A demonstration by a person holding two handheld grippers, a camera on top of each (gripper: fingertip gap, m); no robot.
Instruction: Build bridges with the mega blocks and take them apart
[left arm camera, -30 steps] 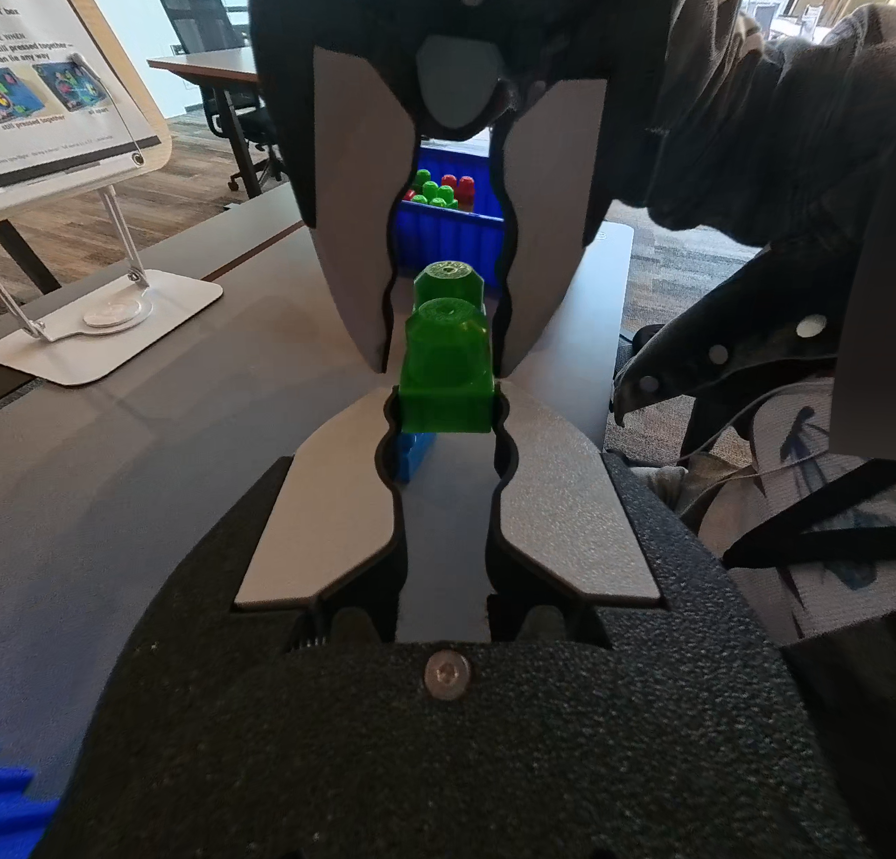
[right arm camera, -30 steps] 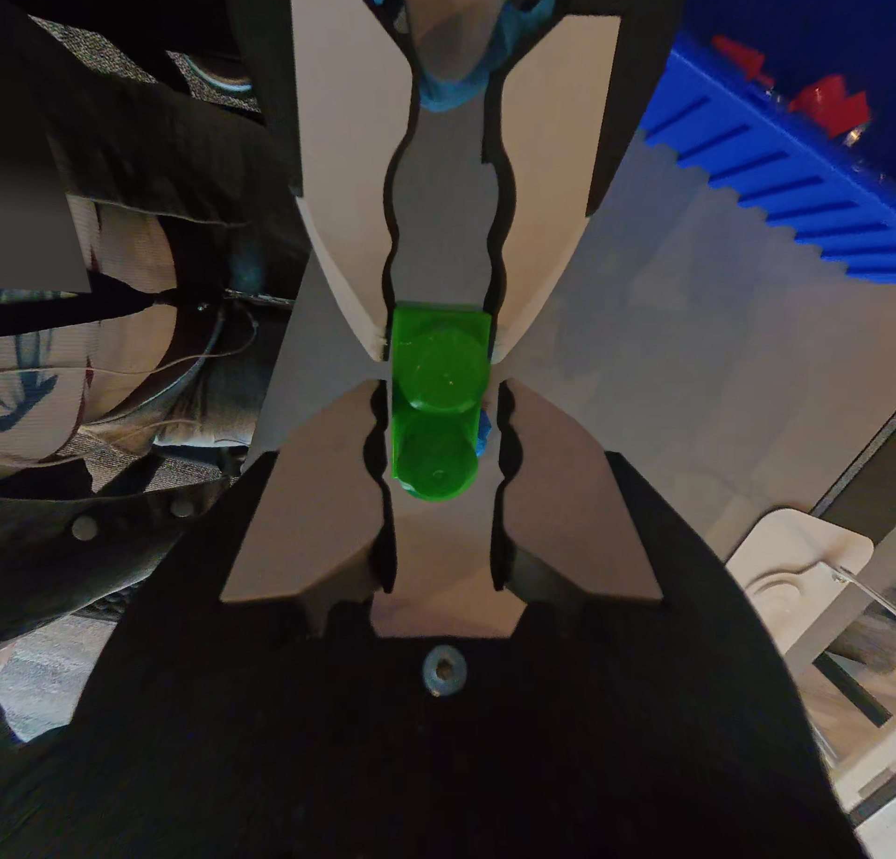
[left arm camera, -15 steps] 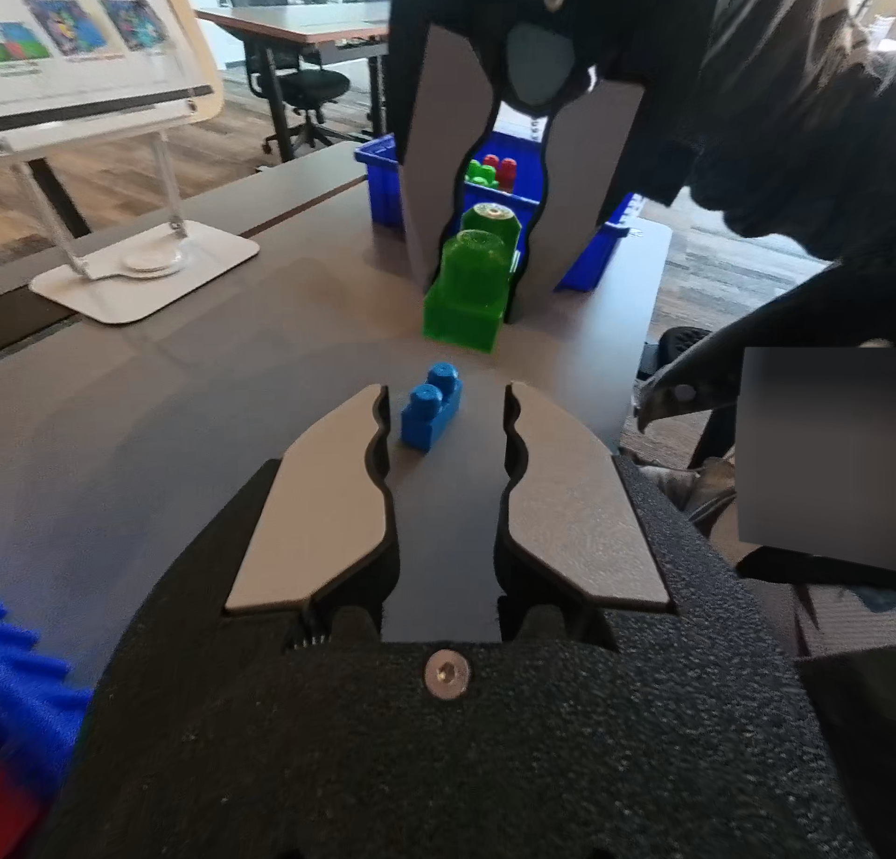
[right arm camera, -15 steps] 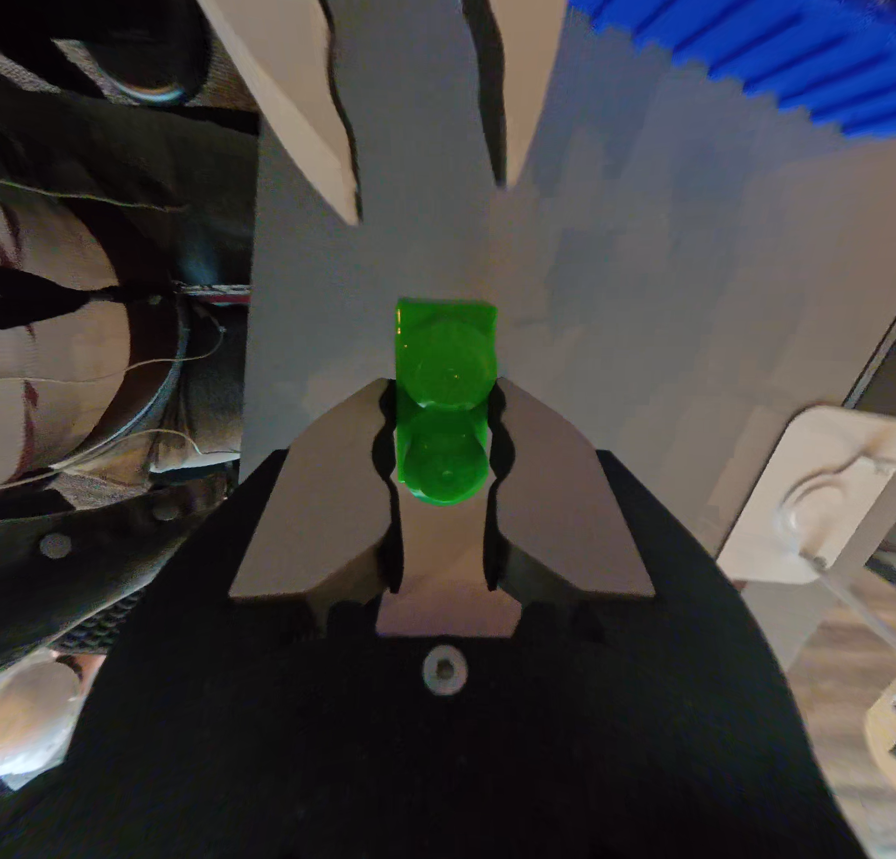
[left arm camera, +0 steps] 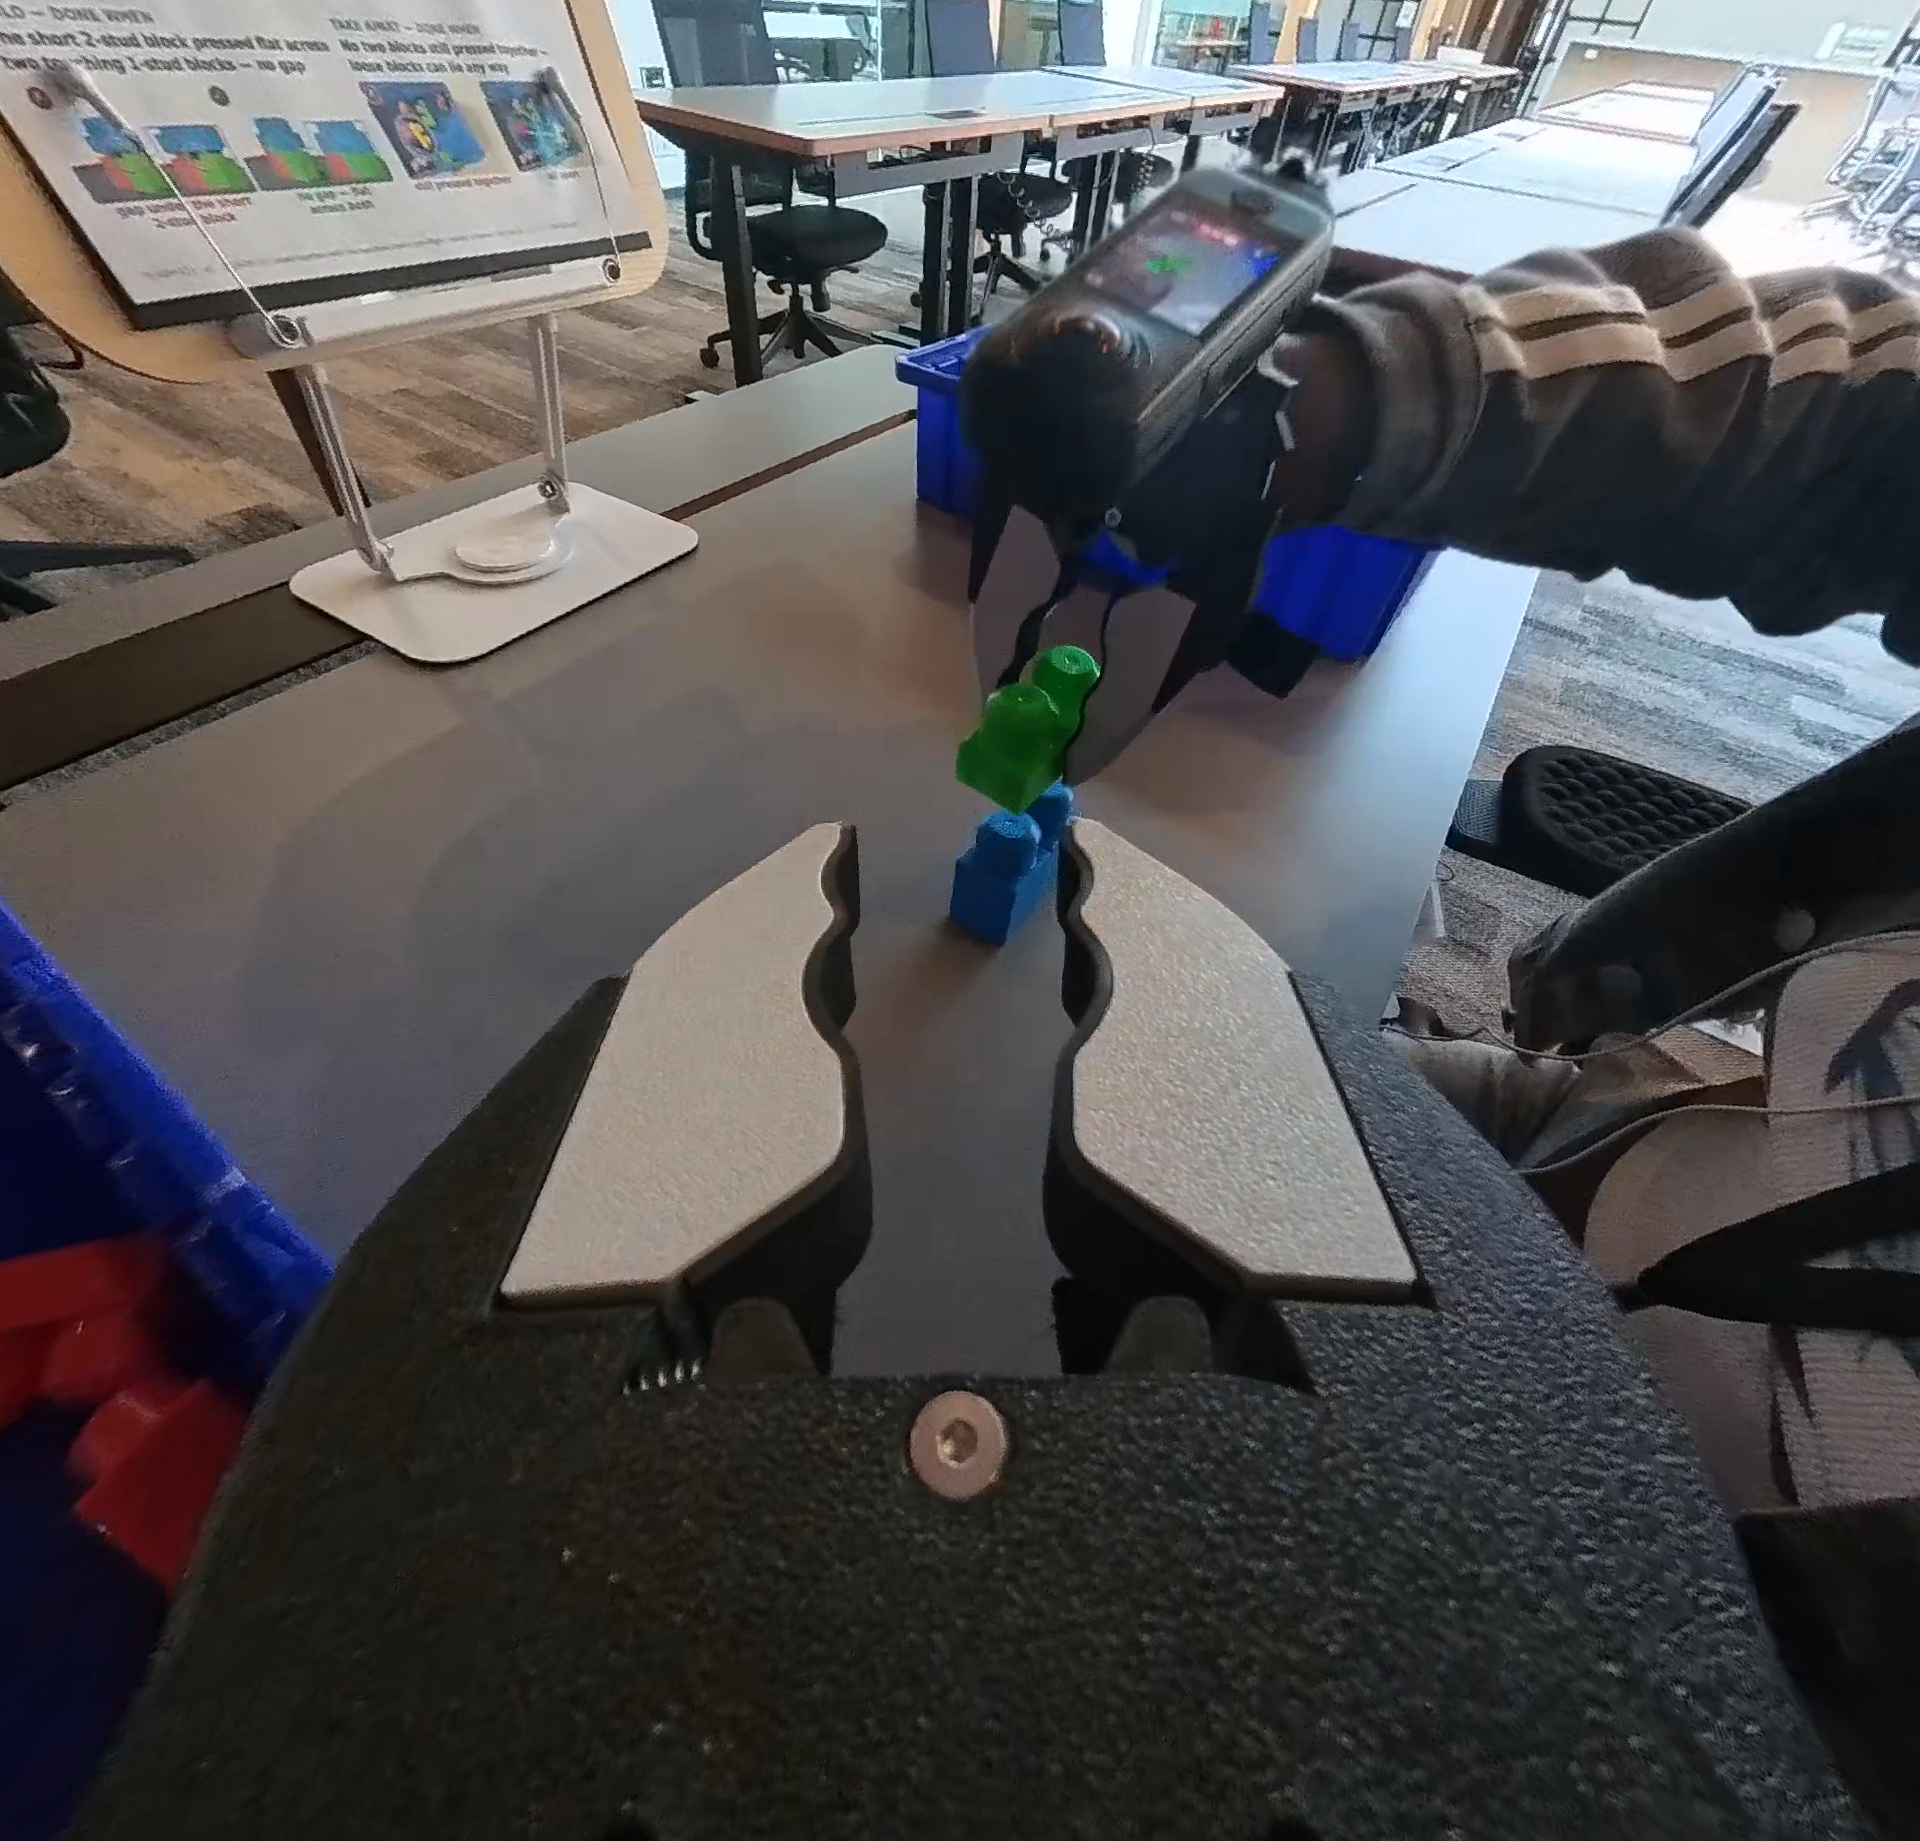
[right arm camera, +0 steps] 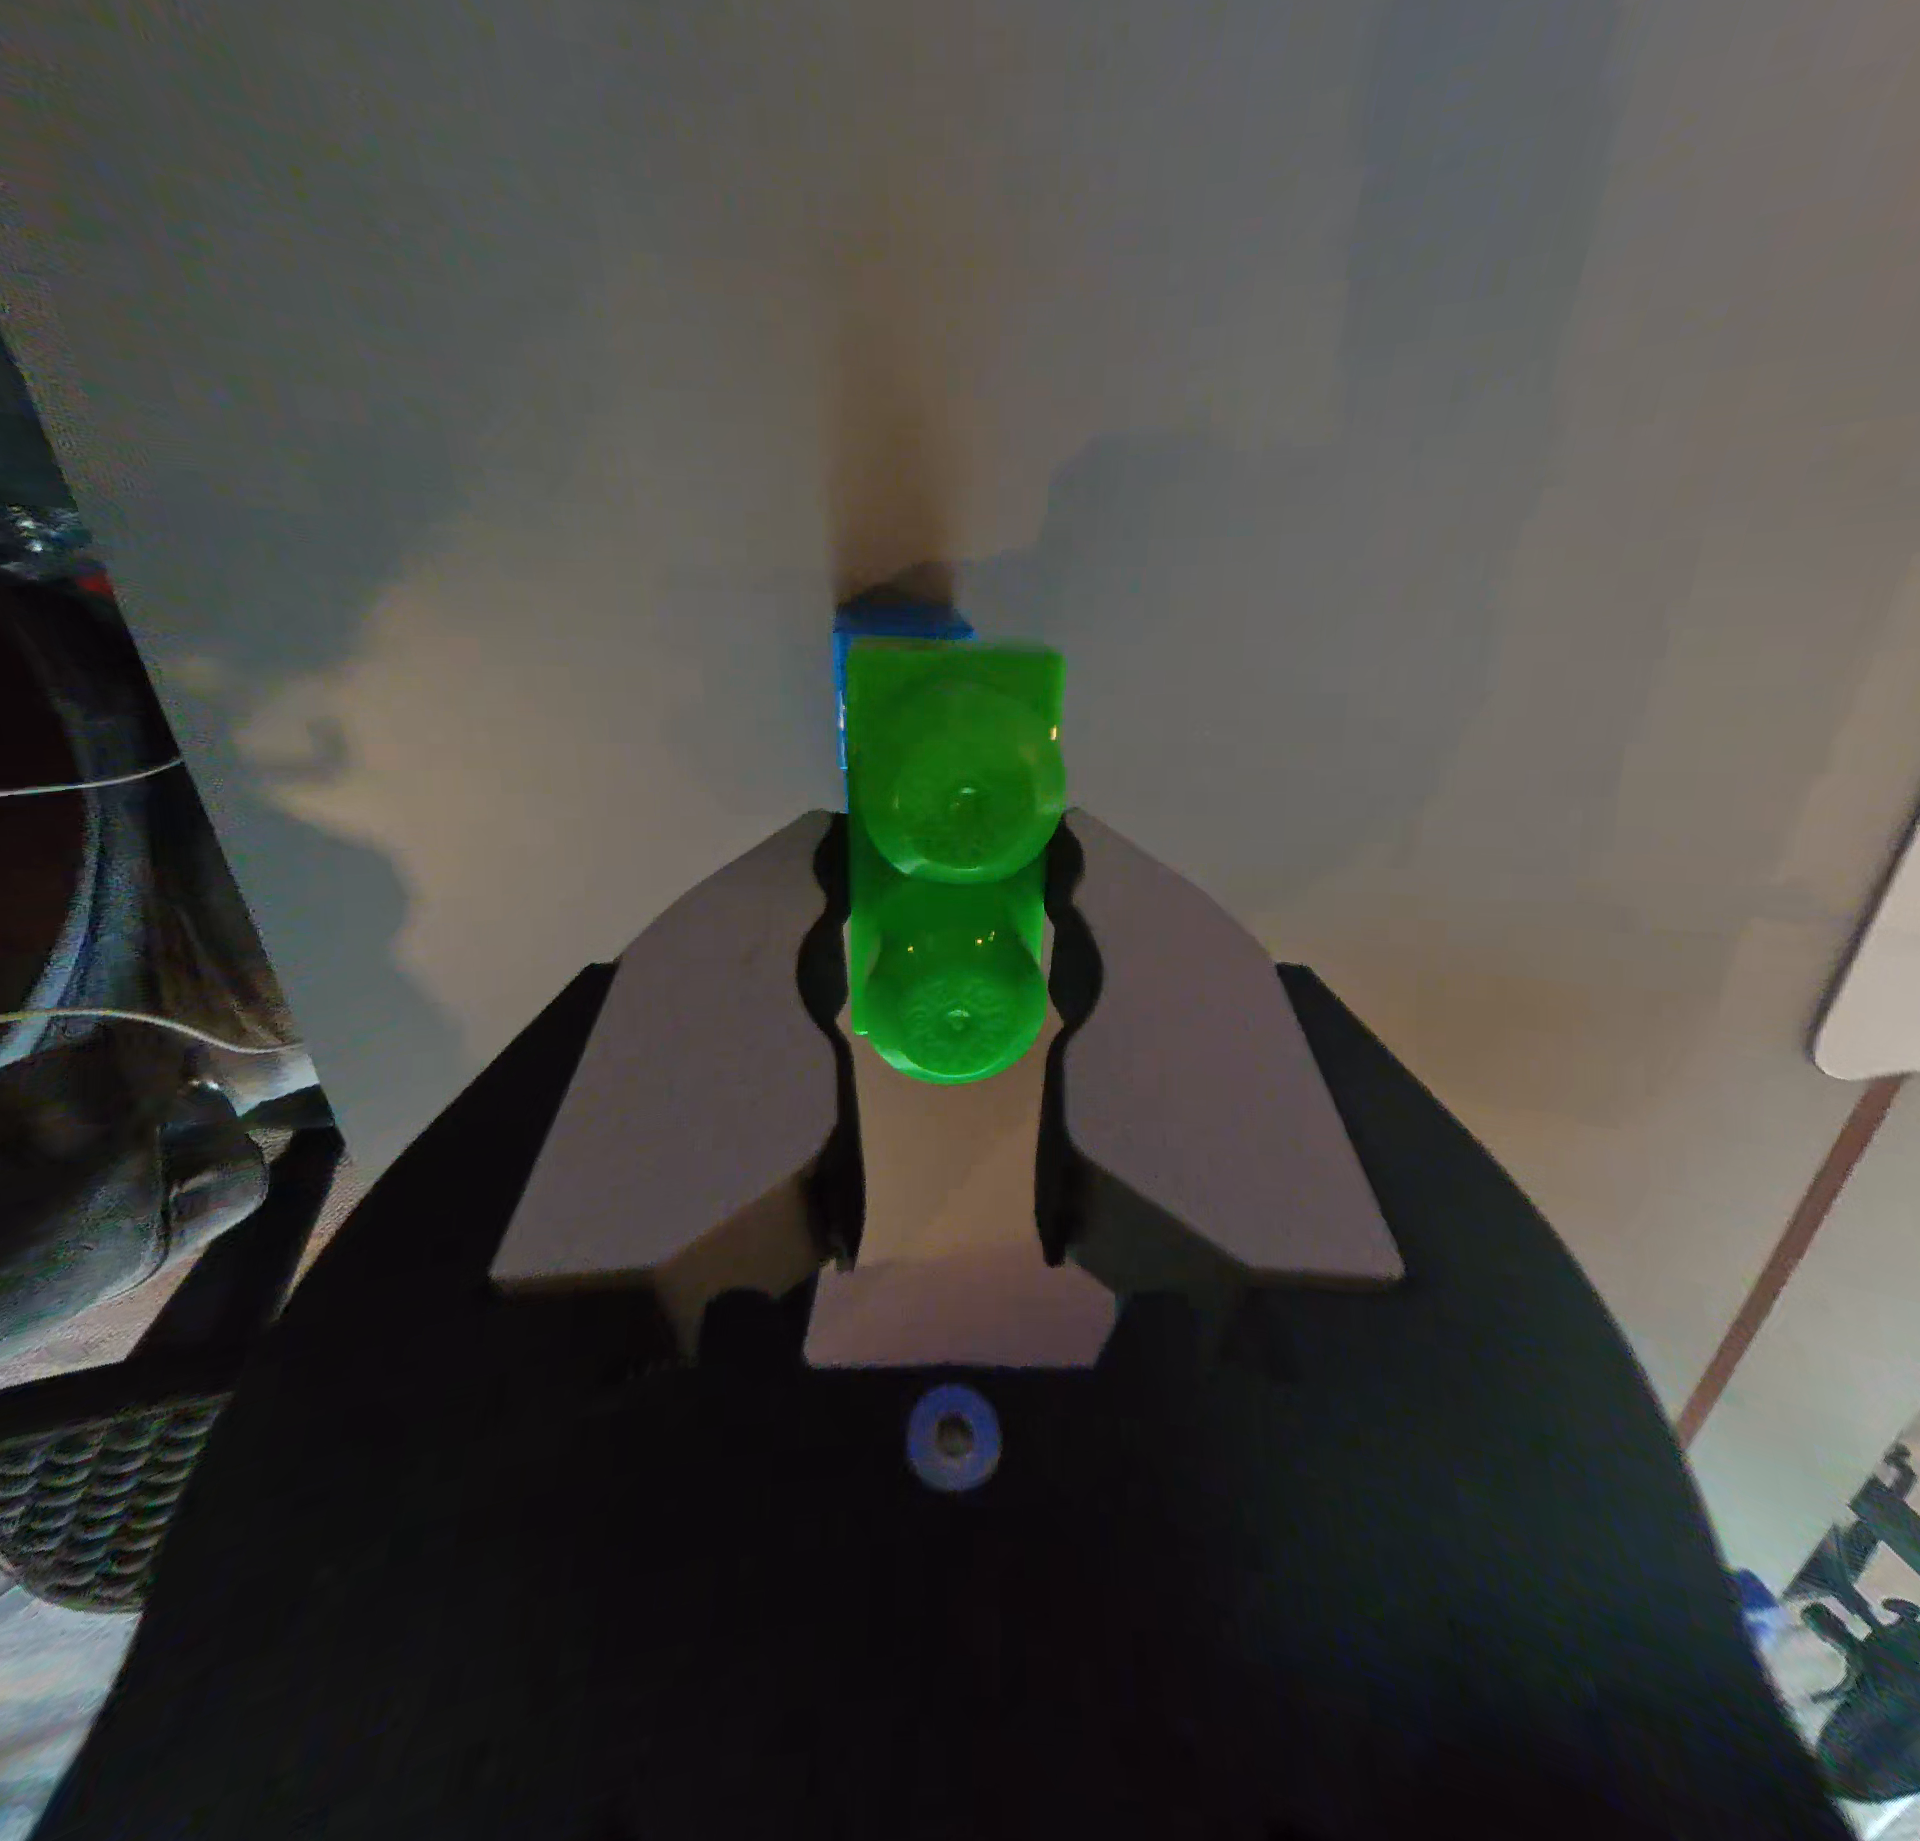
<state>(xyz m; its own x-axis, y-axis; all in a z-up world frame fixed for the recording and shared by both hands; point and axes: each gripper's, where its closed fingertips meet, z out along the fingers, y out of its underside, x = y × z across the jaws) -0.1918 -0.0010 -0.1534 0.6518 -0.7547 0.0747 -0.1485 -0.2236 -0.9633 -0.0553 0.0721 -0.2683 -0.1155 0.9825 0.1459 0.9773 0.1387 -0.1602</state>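
A green two-stud block point(left arm camera: 1023, 731) is held in my right gripper point(left arm camera: 1081, 742), which hangs above the table in the left wrist view. In the right wrist view the green block point(right arm camera: 951, 856) sits between the fingertips of my right gripper point(right arm camera: 948, 835), which is shut on it. A blue two-stud block point(left arm camera: 1006, 882) stands on the dark table right under the green one; only its edge point(right arm camera: 904, 628) shows in the right wrist view. My left gripper point(left arm camera: 961, 835) is open and empty, its fingertips just short of the blue block.
A blue bin point(left arm camera: 1320, 586) stands behind the right gripper at the far table edge. Another blue bin point(left arm camera: 104, 1147) with red blocks point(left arm camera: 135, 1438) is at the near left. A white stand point(left arm camera: 488, 576) holding an instruction sheet is at the back left. The table edge point(left arm camera: 1475, 711) runs on the right. Spacing between my two grippers at the tips: around 20 cm.
My left gripper let go of the block stack and pulled back and up. My right gripper lifted the green block off the blue one and holds it above it.
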